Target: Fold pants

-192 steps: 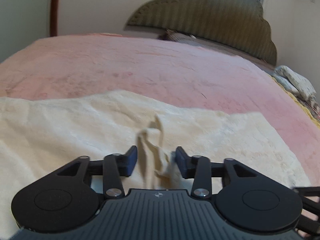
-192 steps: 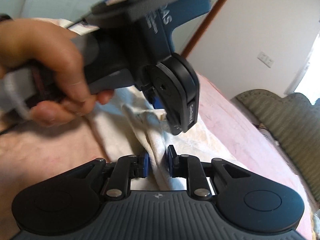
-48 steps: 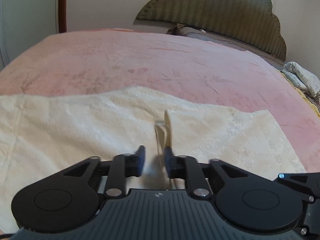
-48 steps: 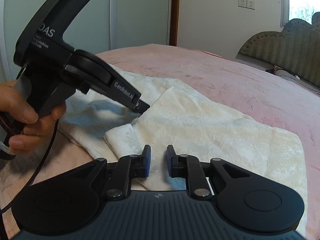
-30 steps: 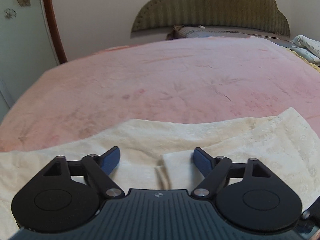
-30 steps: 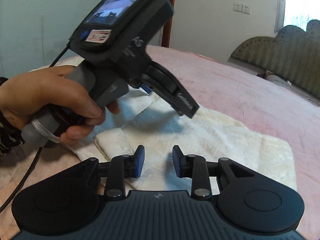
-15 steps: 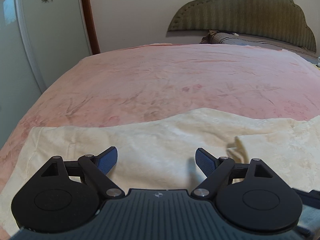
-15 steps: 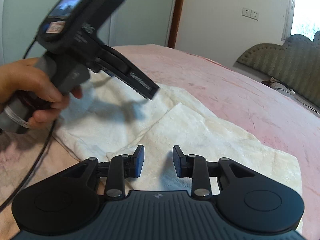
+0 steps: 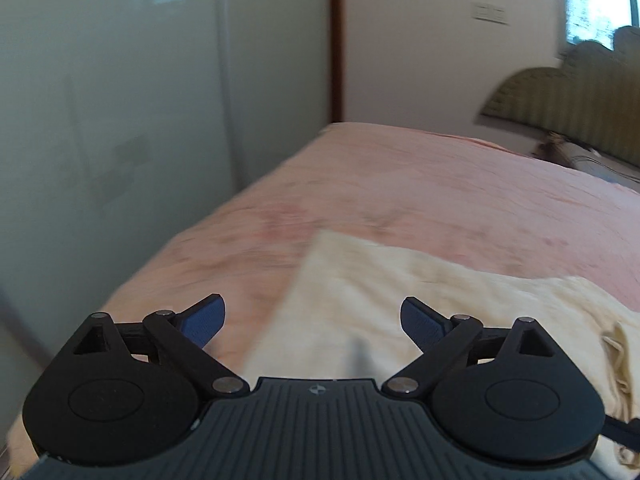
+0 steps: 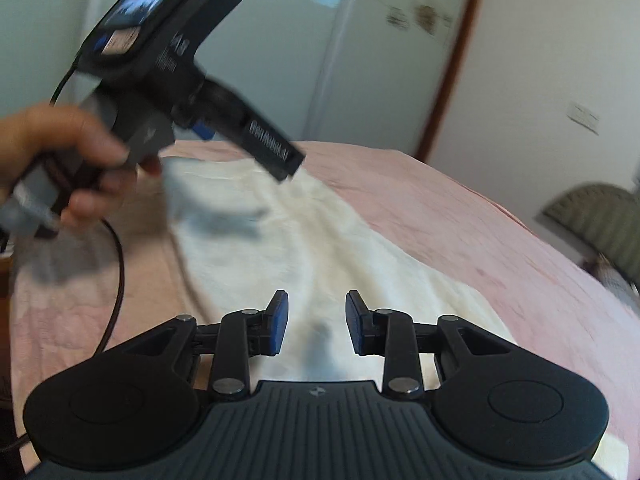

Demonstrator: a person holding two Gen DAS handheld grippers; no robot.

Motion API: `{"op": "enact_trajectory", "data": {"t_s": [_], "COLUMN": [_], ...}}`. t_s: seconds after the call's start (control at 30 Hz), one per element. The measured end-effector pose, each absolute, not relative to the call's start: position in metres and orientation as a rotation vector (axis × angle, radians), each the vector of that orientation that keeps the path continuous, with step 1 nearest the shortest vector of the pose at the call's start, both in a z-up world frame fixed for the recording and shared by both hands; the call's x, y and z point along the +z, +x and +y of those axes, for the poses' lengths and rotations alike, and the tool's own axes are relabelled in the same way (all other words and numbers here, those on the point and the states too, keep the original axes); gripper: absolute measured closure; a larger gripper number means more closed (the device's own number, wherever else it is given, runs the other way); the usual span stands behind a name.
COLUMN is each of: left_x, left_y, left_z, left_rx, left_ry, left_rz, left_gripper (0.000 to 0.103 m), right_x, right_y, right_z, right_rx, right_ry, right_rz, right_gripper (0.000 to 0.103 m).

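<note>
Cream pants [image 9: 400, 300] lie flat on the pink bedspread [image 9: 440, 200], with a folded layer bunched at the right edge [image 9: 616, 344]. My left gripper [image 9: 312, 320] hovers over the pants' left end near the bed's side. Its jaws are opening wide and nothing is between them. In the right wrist view the pants [image 10: 320, 248] stretch away from my right gripper [image 10: 316, 322], which stands open just above the cloth, gripping nothing. A hand [image 10: 60, 152] holds the left gripper [image 10: 280, 160] above the far end of the pants.
A pale glass wardrobe door [image 9: 120, 120] and a brown door frame [image 9: 336, 40] stand close beyond the bed's left side. The green padded headboard [image 9: 580, 96] is at the far right. A black cable [image 10: 118, 264] hangs from the left gripper over the bedspread.
The left gripper has swung left along the pants to their end and its jaws have widened. The folded layer now sits at its right edge. The right view has turned left too.
</note>
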State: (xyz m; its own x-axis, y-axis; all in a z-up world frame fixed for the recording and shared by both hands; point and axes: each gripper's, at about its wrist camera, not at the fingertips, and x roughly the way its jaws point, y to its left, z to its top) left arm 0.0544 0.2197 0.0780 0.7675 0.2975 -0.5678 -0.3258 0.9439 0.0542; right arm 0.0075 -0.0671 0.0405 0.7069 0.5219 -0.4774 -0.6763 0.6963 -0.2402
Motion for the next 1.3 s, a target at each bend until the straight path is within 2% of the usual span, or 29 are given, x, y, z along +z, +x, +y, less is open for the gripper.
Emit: {"op": "enact_trajectory", "data": {"t_s": [0.03,0.1,0.17,0.2,0.3,0.47,0.63,0.7,0.73,0.8,0.87,1.0,1.07,1.23,1.3], "left_x": [0.08,0.082,0.08,0.078,0.071,0.049,0.045,0.043,0.042,0.041,0.04,0.027,0.018,0.008,0.008], "left_y": [0.05,0.043,0.037,0.034,0.028,0.026,0.023,0.027,0.027,0.03,0.036,0.054,0.065,0.082,0.092], "left_z": [0.231,0.247,0.262,0.268,0.288,0.316,0.326,0.33,0.33,0.333,0.335,0.335,0.334,0.332,0.33], "left_rx": [0.366,0.425,0.461,0.458,0.353,0.085,0.077,0.061,0.053,0.04,-0.01,-0.117,-0.127,-0.137,-0.164], "left_ry": [-0.047,-0.026,-0.02,-0.031,-0.168,-0.572,-0.681,-0.707,-0.725,-0.768,-0.822,-0.948,-0.993,-1.084,-1.085], "left_rz": [0.611,0.62,0.643,0.662,0.735,0.839,0.84,0.842,0.844,0.849,0.843,0.839,0.835,0.785,0.791], "left_gripper": [0.006,0.006,0.006,0.006,0.006,0.006,0.006,0.002,0.001,0.001,0.001,0.001,0.002,0.004,0.019], "right_x": [0.039,0.037,0.033,0.029,0.015,-0.012,-0.016,-0.016,-0.016,-0.016,-0.018,-0.009,0.004,0.031,0.034], "right_y": [0.005,-0.002,-0.011,-0.018,-0.028,-0.026,-0.016,-0.011,-0.01,-0.007,-0.004,0.01,0.017,0.032,0.035], "right_z": [-0.058,-0.041,-0.027,-0.019,0.003,0.034,0.059,0.068,0.073,0.083,0.093,0.093,0.085,0.063,0.056], "right_rx": [0.713,0.757,0.793,0.807,0.804,0.688,0.636,0.648,0.655,0.675,0.697,0.735,0.755,0.792,0.812], "right_ry": [-0.445,-0.498,-0.564,-0.602,-0.742,-0.902,-0.946,-0.96,-0.967,-0.988,-1.008,-0.935,-0.846,-0.684,-0.635], "right_rz": [0.383,0.357,0.319,0.298,0.254,0.168,0.099,0.073,0.058,0.033,0.02,0.055,0.09,0.143,0.165], "right_gripper": [0.07,0.06,0.041,0.039,0.038,0.037,0.038,0.039,0.041,0.054,0.074,0.088,0.092,0.093,0.093]}}
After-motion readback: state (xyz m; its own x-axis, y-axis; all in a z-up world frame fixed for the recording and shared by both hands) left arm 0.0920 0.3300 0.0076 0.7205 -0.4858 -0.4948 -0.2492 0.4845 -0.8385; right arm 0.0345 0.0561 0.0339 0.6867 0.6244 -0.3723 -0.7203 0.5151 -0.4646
